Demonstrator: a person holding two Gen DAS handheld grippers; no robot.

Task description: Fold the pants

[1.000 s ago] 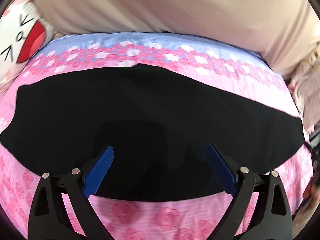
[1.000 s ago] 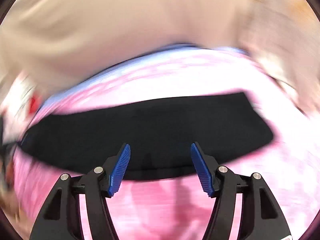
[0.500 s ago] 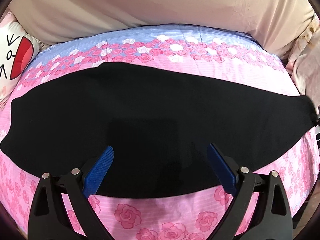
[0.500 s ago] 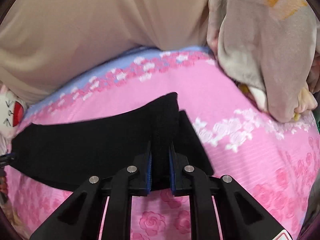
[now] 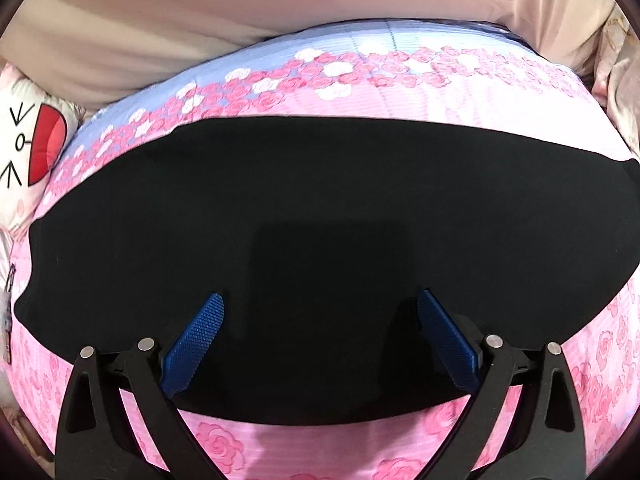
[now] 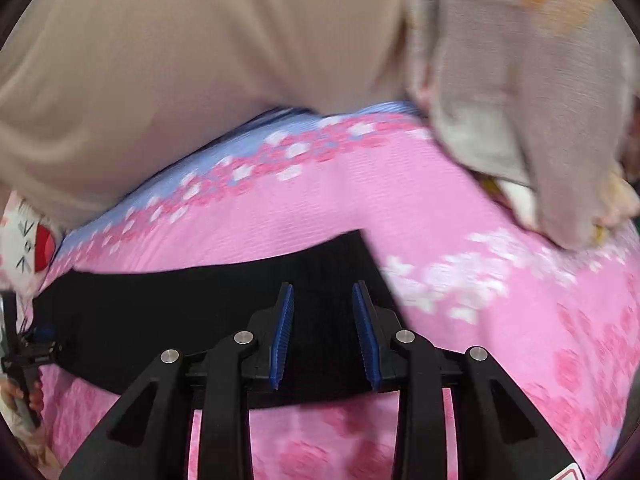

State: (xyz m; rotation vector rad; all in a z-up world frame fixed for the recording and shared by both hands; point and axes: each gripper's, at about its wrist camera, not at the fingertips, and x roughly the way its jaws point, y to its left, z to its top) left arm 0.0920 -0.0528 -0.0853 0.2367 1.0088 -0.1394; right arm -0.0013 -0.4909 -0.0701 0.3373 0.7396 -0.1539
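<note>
Black pants (image 5: 320,200) lie flat in a long strip across the pink rose-print bed sheet (image 5: 360,92). My left gripper (image 5: 320,294) hovers wide open over the near half of the strip, its blue pads clear of the cloth. In the right wrist view the pants (image 6: 180,300) end just past my right gripper (image 6: 323,285). Its jaws are opening, and a narrow gap shows between the blue pads. The black cloth lies flat between and under them, and neither pad presses on it.
A beige cover (image 5: 240,8) rises behind the bed. A white cat-face pillow (image 5: 24,148) sits at the far left. A crumpled grey-beige blanket (image 6: 520,100) lies on the right of the sheet (image 6: 440,208). The left gripper's black frame (image 6: 28,356) shows at the left edge.
My right gripper closed on the right end of the pants, then let go; that end now lies flat. My left gripper slid along the pants and sank closer, still open.
</note>
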